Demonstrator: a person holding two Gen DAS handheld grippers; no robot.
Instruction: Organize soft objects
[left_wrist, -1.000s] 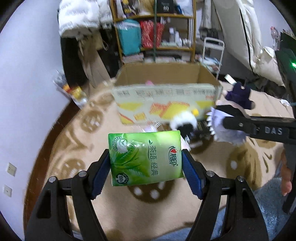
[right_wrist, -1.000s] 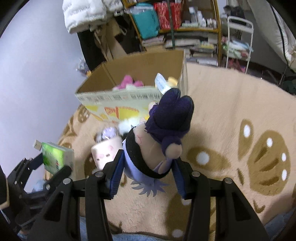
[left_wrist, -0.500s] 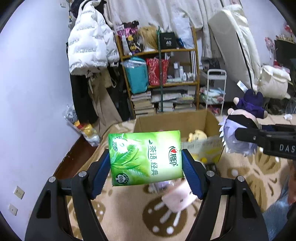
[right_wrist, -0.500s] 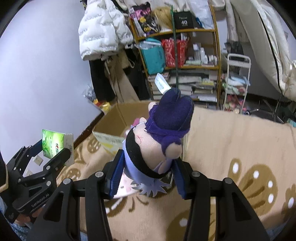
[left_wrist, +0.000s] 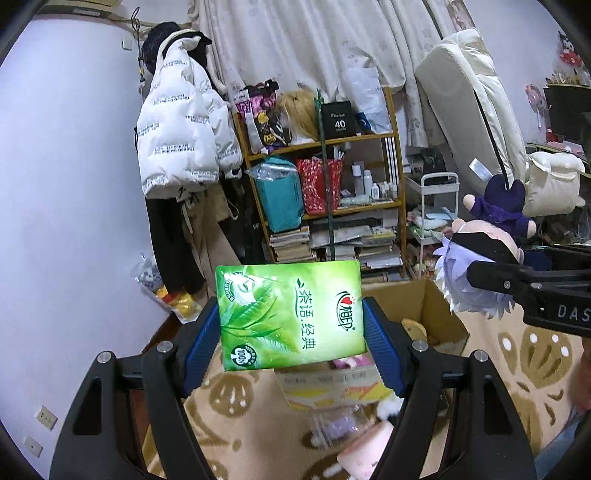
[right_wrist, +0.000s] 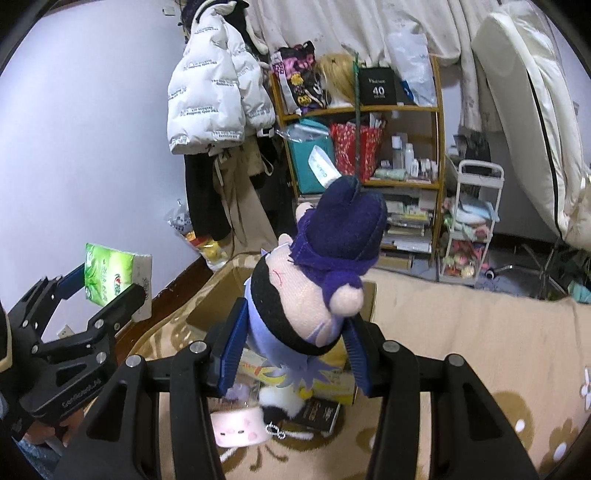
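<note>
My left gripper is shut on a green tissue pack and holds it in the air above the near side of an open cardboard box. The pack also shows in the right wrist view. My right gripper is shut on a plush doll with a purple hat and lilac hair, held above the box; the doll shows at the right of the left wrist view. A yellow and a pink soft toy lie in the box.
A pink marshmallow-like plush, a black-and-white fluffy toy and a dark booklet lie on the patterned beige rug in front of the box. A cluttered shelf, hanging coats and a white trolley stand behind.
Both grippers have risen and tilted up with their loads still held. The box now sits lower in both views and more of the room behind shows.
</note>
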